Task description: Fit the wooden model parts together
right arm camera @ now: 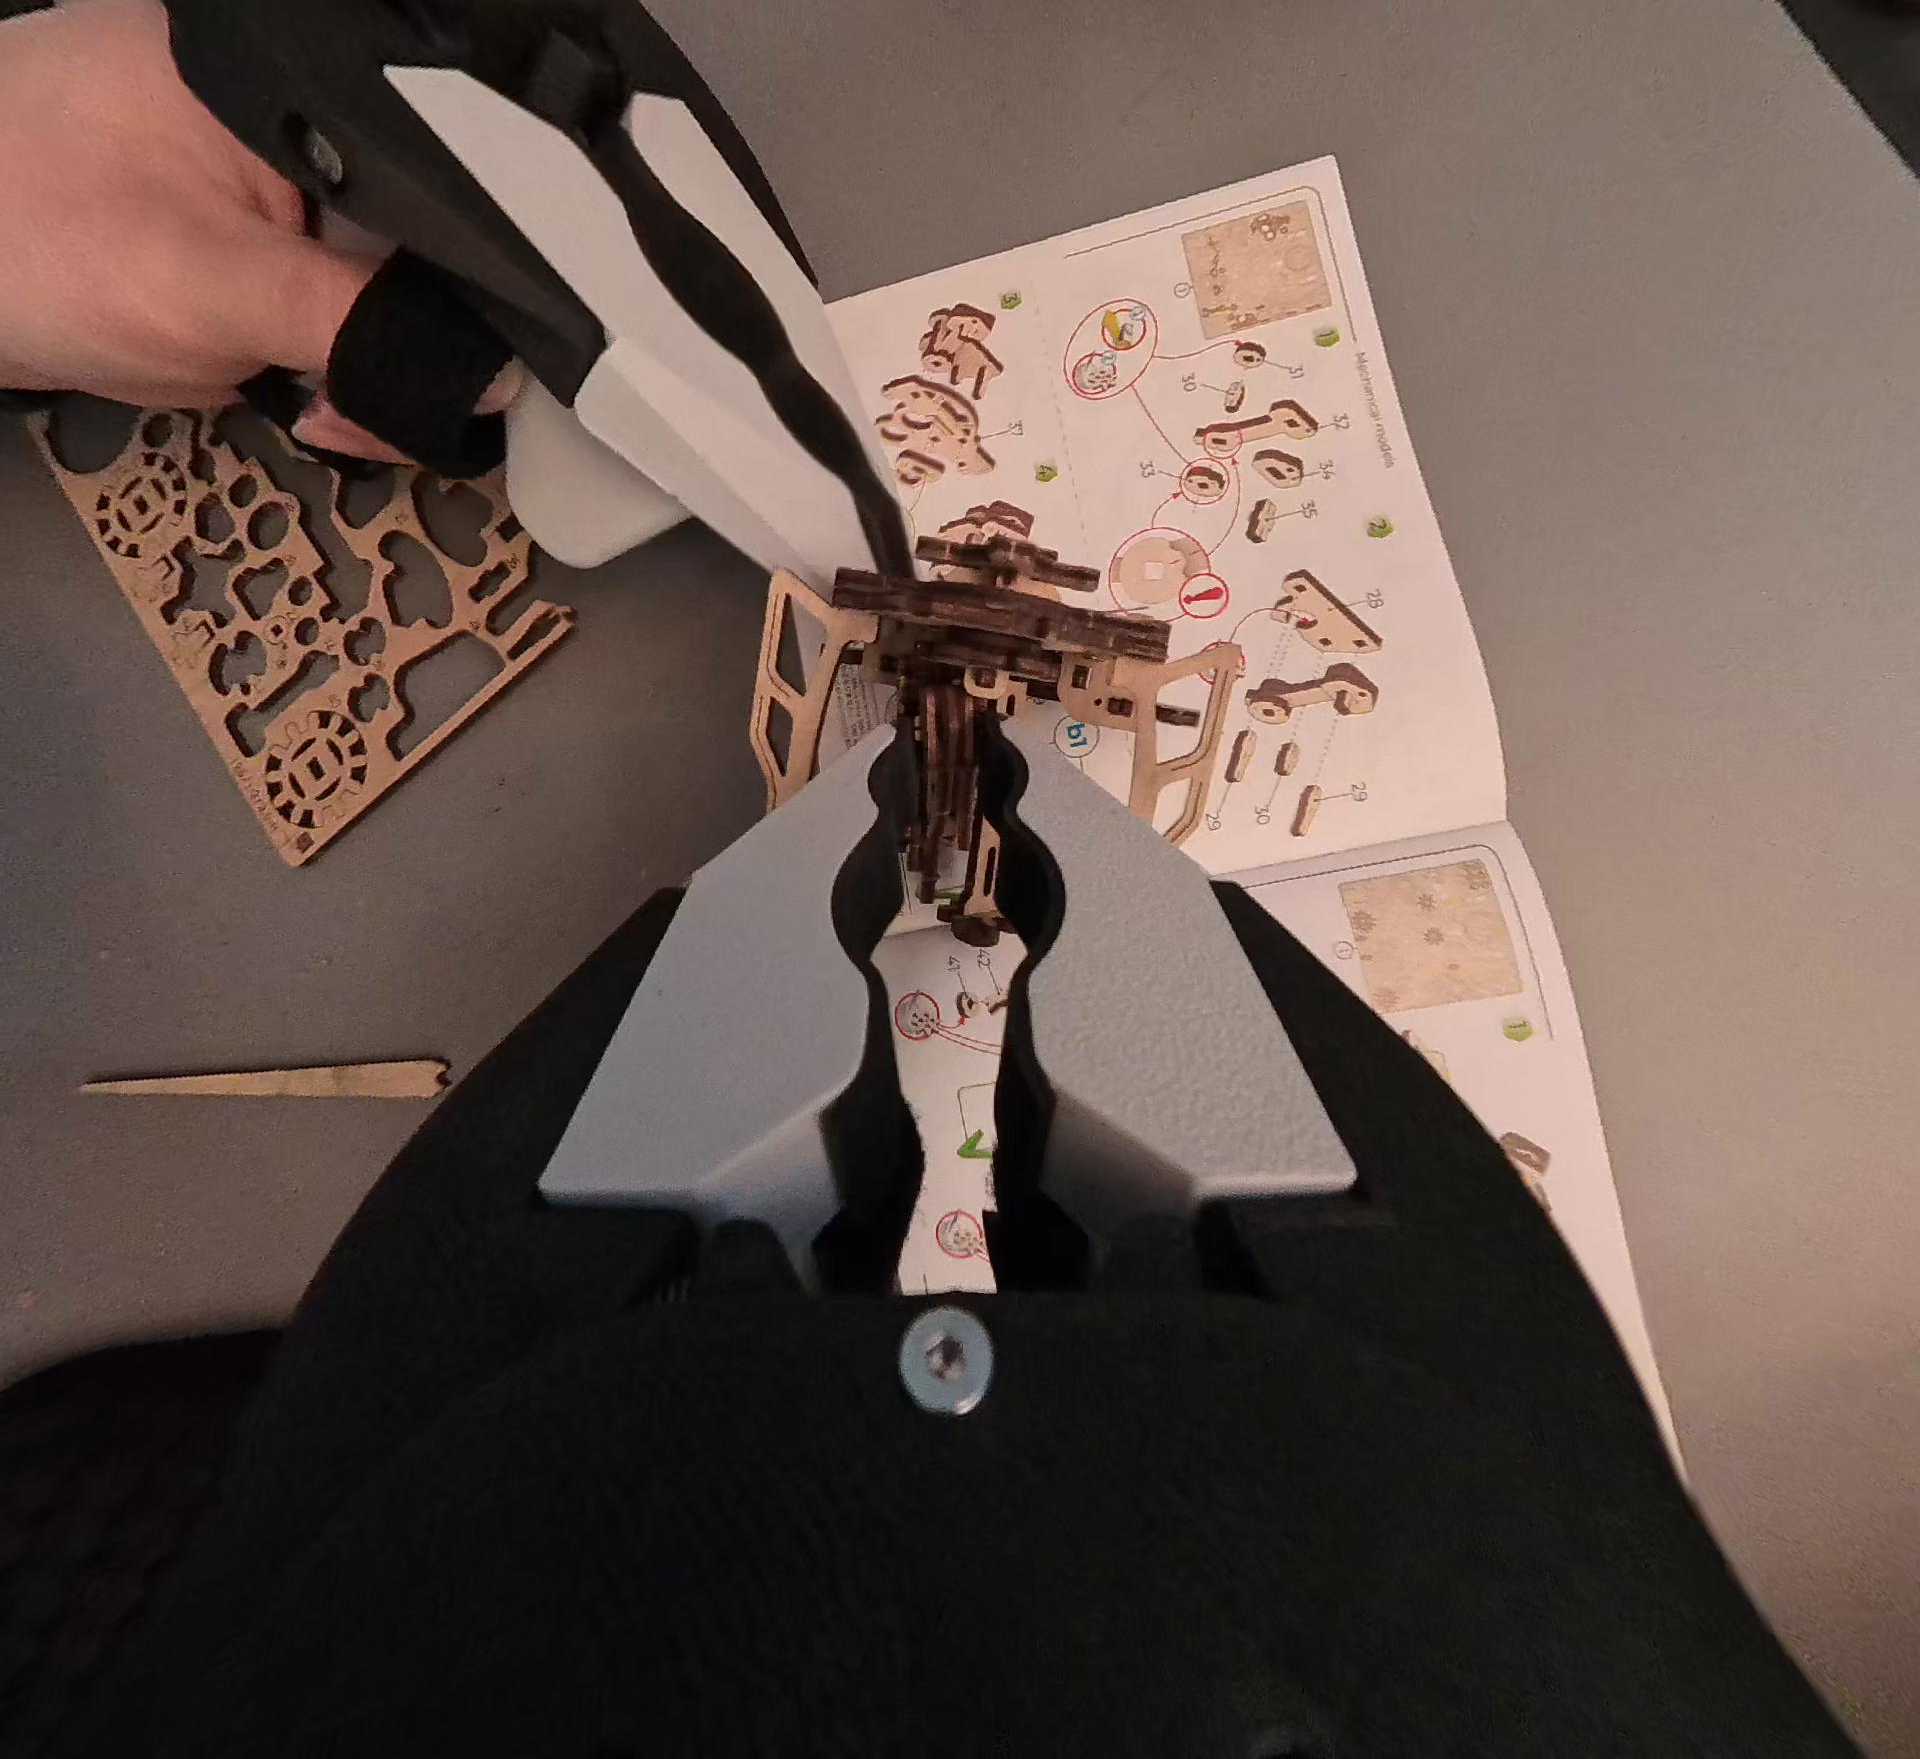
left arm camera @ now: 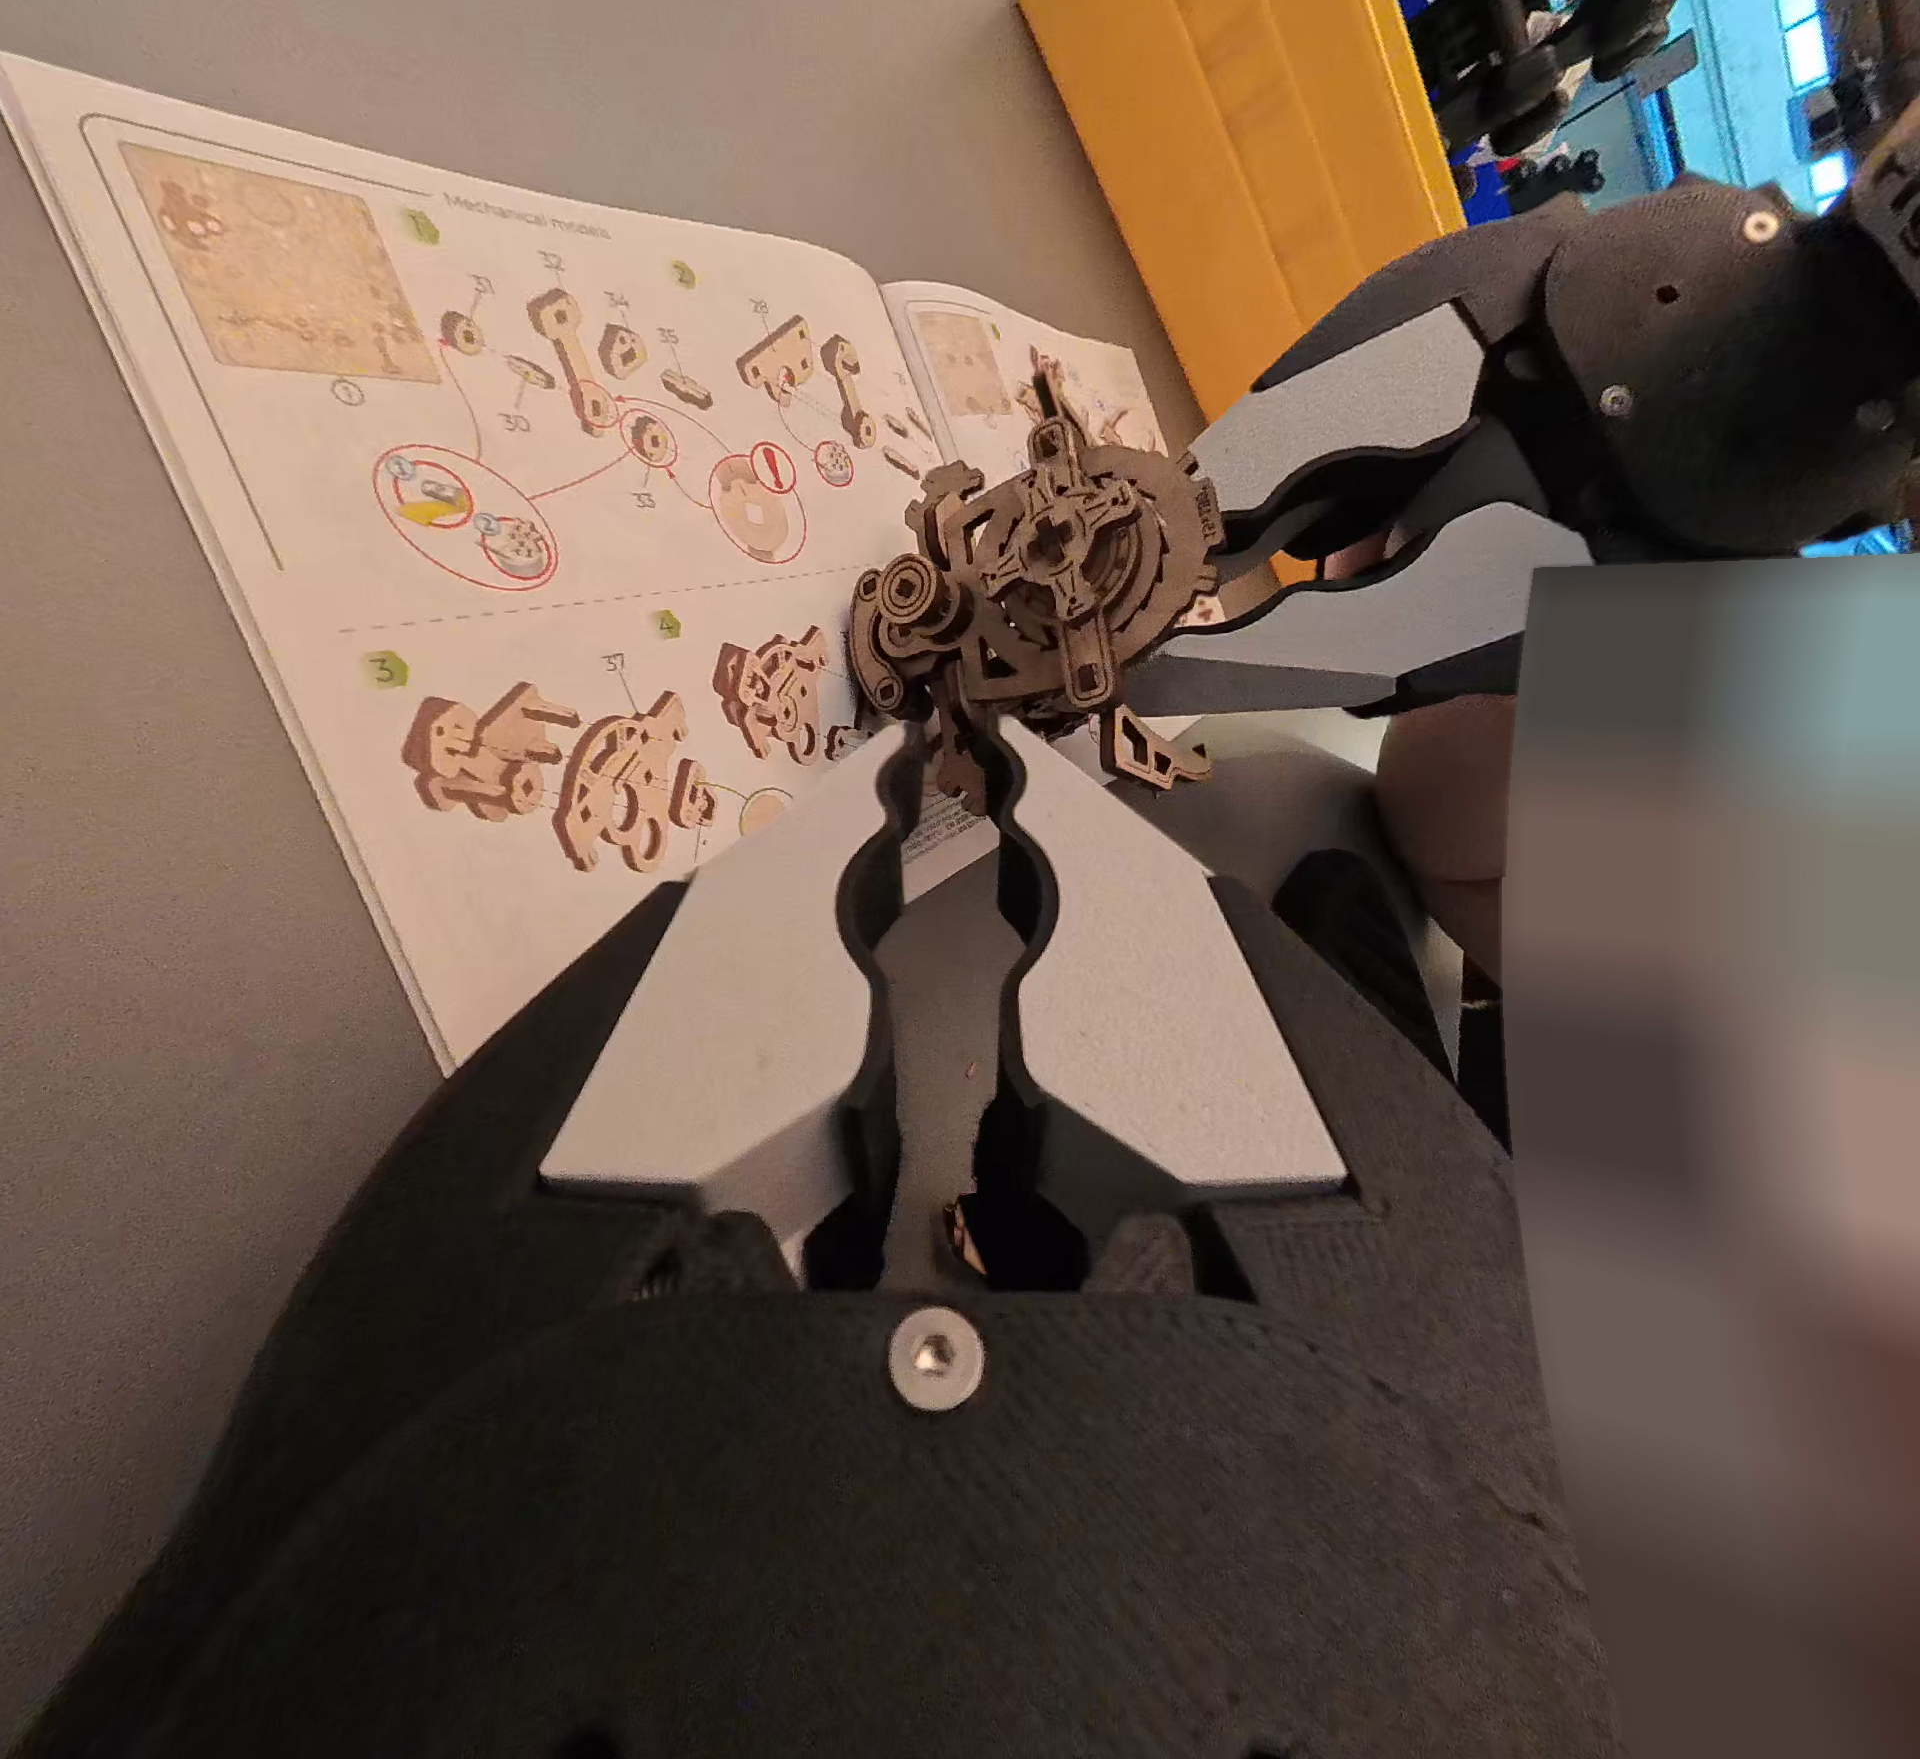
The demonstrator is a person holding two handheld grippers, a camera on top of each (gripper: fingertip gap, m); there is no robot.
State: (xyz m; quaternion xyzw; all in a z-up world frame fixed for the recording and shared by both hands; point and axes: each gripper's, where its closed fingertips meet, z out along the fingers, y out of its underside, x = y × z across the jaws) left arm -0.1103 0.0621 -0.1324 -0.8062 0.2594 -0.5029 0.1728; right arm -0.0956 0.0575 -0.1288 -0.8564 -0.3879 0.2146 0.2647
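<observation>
Here, both claws pinch the dark brown laser-cut wooden gear model [left arm camera: 1023,597] from different sides: the left gripper [left arm camera: 951,753] narrow on a lower tab, the right gripper [right arm camera: 940,774] likewise (above the open white instruction booklet [left arm camera: 436,421]); a punched-out plywood sheet [right arm camera: 281,629] lies left of the right claw.

I held the dark wooden gear assembly [left arm camera: 1023,587] mid-frame above the open booklet; a punched-out part sheet [right arm camera: 281,629] lay flat at left.
</observation>
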